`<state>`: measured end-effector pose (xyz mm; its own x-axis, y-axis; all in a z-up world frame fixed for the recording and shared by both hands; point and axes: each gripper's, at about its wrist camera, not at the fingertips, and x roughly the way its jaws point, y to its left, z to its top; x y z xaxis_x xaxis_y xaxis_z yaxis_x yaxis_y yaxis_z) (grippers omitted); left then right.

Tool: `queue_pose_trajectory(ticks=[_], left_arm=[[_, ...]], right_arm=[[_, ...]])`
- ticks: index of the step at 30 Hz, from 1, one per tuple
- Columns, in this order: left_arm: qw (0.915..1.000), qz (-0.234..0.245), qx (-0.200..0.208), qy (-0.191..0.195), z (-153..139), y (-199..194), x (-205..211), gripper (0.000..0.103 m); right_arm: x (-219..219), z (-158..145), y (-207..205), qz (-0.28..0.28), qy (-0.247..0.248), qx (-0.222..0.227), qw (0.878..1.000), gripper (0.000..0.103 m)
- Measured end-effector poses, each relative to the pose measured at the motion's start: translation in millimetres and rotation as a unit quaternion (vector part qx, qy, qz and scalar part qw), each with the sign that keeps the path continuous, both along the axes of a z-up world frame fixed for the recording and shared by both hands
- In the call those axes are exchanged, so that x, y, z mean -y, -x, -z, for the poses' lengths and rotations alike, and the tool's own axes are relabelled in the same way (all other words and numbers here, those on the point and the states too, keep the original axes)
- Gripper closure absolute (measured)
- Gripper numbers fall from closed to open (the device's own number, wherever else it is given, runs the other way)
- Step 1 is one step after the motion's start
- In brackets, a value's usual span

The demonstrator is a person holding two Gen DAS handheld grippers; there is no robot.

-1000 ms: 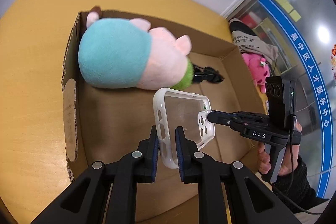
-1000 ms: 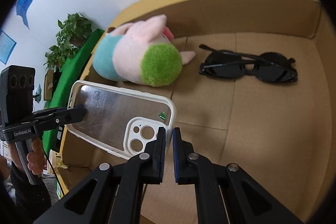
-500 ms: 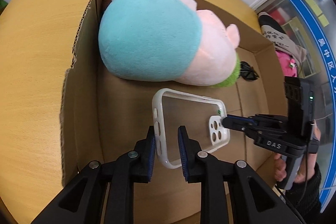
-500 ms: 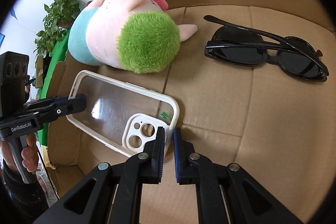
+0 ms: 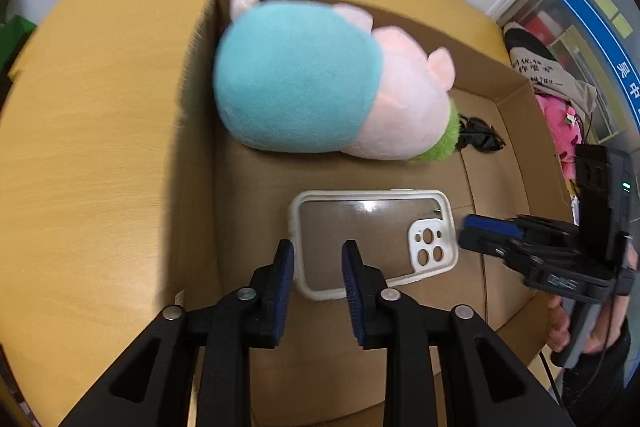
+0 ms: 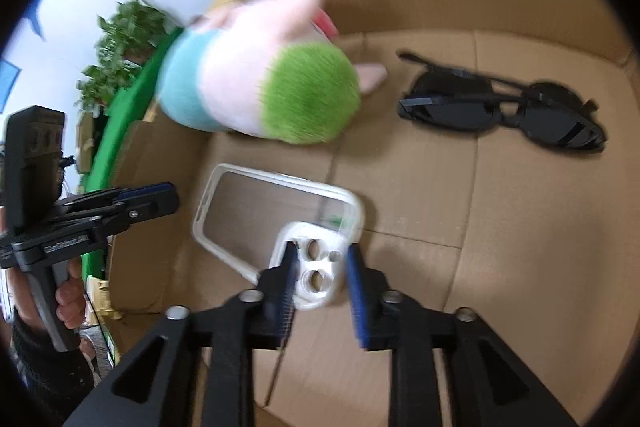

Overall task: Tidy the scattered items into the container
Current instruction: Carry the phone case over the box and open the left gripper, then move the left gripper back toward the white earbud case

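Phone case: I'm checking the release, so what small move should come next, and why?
Probably lift both grippers straight up and clear. The phone case lies flat on the cardboard box floor; the left gripper and right gripper are opening, pads no longer pressing it.

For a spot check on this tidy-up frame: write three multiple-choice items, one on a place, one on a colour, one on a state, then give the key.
1. The phone case lies:
A. on the floor of the cardboard box
B. on the table
C. on the toy

2. The end of the plush toy nearest the sunglasses is:
A. red
B. green
C. black

3. The left gripper jaws are:
A. clamped on the case
B. apart, opening
C. gripping the toy

Key: A, cardboard shows all round it; B, the green fuzz faces the glasses; B, gaps show beside both pads.
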<state>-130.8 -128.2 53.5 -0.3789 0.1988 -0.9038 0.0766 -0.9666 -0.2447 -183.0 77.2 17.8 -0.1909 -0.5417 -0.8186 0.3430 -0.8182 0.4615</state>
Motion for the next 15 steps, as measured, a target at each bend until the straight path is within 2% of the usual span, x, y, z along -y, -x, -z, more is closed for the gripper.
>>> queue_pose_trajectory(ticks=[1, 2, 5, 6, 8, 10, 11, 13, 15], left_arm=[[0.9998, -0.008, -0.014, 0.009, -7, -7, 2, 0.044], [0.9991, -0.016, -0.036, 0.016, -17, -17, 3, 0.038], [0.9939, -0.034, -0.095, 0.046, -44, -52, -1, 0.034], [0.9903, -0.042, -0.116, 0.065, -53, -64, -5, 0.032], [0.9784, -0.063, -0.165, 0.107, -68, -94, -19, 0.020], [0.9685, -0.071, -0.204, 0.124, -75, -119, -35, 0.017], [0.9647, -0.068, -0.224, 0.120, -77, -134, -44, 0.017], [0.9592, -0.057, -0.254, 0.111, -78, -154, -59, 0.016], [0.9555, -0.053, -0.267, 0.114, -72, -167, -75, 0.015]], right_arm=[[-2, -9, -8, -0.001, 0.004, -0.015, 1.000, 0.058], [-6, -21, -20, 0.001, 0.012, -0.037, 0.999, 0.051], [-11, -46, -62, 0.001, 0.005, -0.106, 0.994, 0.038], [-13, -51, -77, 0.001, -0.006, -0.130, 0.992, 0.038], [-15, -59, -106, -0.001, -0.024, -0.166, 0.986, 0.037], [-19, -64, -132, -0.002, -0.041, -0.192, 0.981, 0.037], [-21, -65, -143, -0.002, -0.049, -0.202, 0.978, 0.037], [-27, -66, -162, 0.001, -0.063, -0.217, 0.974, 0.037], [-33, -66, -178, 0.004, -0.064, -0.227, 0.972, 0.037]])
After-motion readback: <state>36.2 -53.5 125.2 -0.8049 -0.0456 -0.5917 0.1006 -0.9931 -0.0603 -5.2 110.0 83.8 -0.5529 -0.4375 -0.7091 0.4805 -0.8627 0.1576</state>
